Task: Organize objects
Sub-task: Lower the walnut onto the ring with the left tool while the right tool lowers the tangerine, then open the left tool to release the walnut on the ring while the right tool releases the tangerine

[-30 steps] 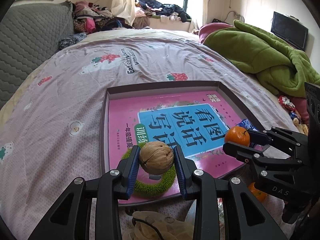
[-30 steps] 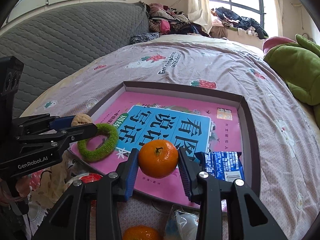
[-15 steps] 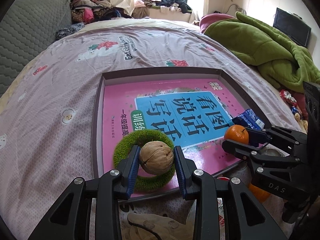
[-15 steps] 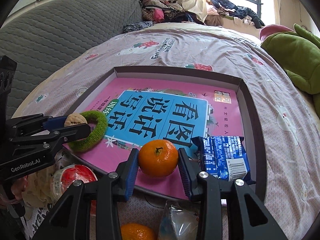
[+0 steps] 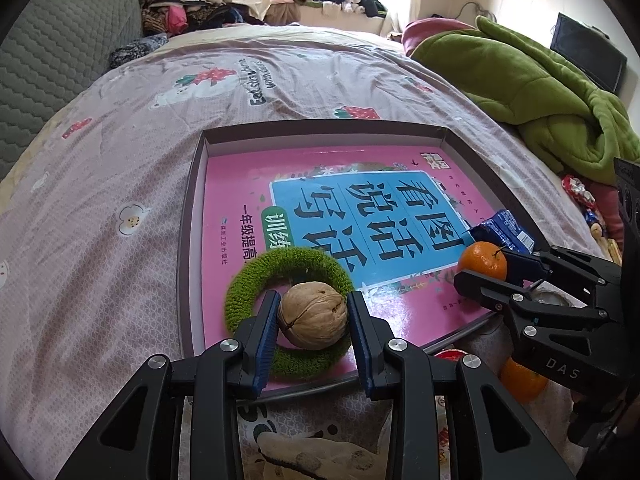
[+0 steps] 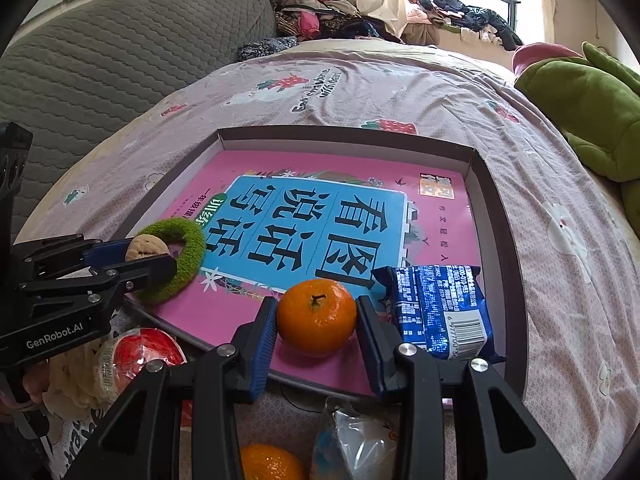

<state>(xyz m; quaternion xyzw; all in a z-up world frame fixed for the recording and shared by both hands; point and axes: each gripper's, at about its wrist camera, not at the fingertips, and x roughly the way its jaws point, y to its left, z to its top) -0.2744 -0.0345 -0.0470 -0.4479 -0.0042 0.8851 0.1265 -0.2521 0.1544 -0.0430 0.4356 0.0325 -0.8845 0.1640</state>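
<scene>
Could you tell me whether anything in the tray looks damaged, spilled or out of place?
Nothing looks damaged or spilled. The green ring, blue snack packet and pink book lie flat in the tray; the walnut and mandarin sit squarely in their grips.

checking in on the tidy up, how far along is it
Done: green ring and blue packet lie in the tray. In hand: left gripper holds a walnut, right gripper a tangerine. Left: a second tangerine outside the tray.
</scene>
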